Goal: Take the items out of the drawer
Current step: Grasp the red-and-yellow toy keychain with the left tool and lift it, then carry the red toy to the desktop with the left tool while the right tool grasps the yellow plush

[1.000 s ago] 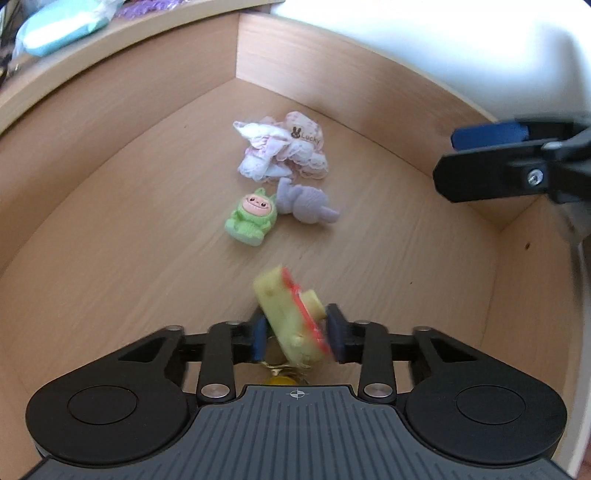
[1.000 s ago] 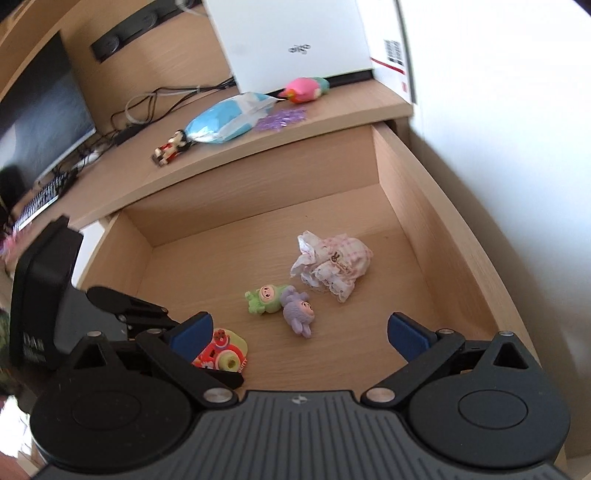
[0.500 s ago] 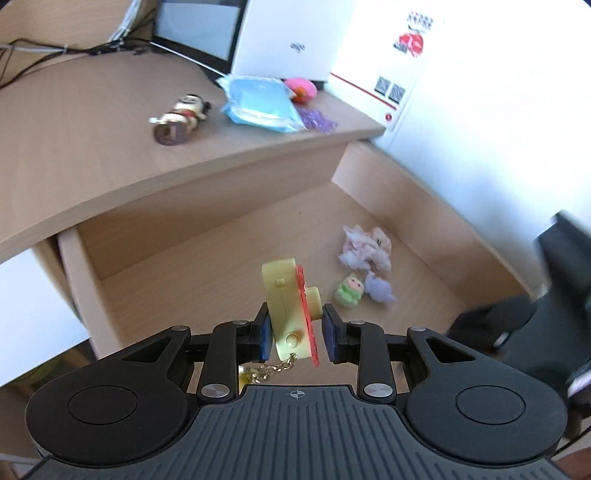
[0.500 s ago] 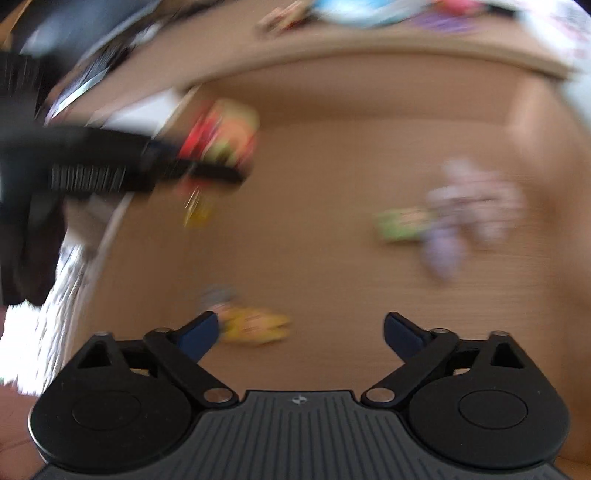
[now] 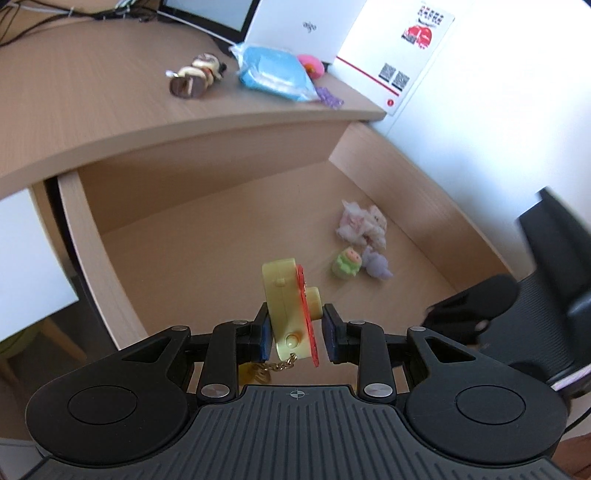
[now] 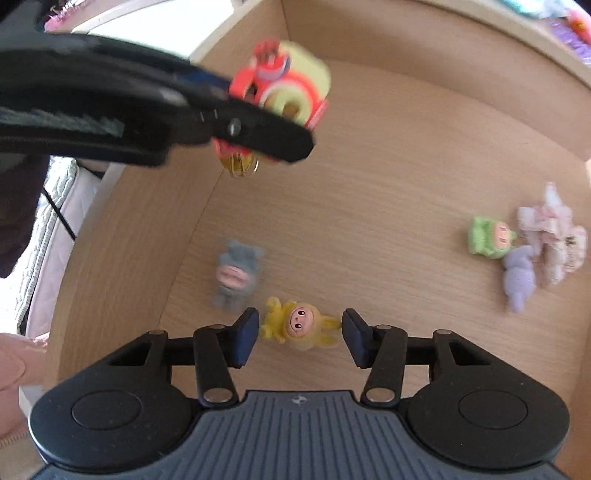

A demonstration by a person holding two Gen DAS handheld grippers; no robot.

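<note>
While our left tongs (image 5: 293,334) are clamped on the yellow-and-red toy camera keychain (image 5: 290,308), its gold chain dangling below the pads, we hold it in the air above the open wooden drawer (image 5: 92,236). Our right tongs (image 6: 299,338) are spread wide with nothing between them but air, poised just over the yellow bunny-suit figurine (image 6: 301,326), which lies on the drawer floor between the two blue pads (whether the pads touch it we cannot tell). Just beyond it, to the left, lies a grey figurine (image 6: 236,273). Farther off, toward the right wall of the drawer, a green figurine (image 5: 345,263) and a purple figurine (image 5: 376,264) lie touching, with a bundle of pale frilly cloth (image 5: 362,227) just behind them. Beyond the drawer, on the worktop (image 5: 92,92), we see a brown-and-cream figurine (image 5: 194,75), a blue packet (image 5: 273,75), a pink toy (image 5: 312,66) and a white box (image 5: 295,26).
</note>
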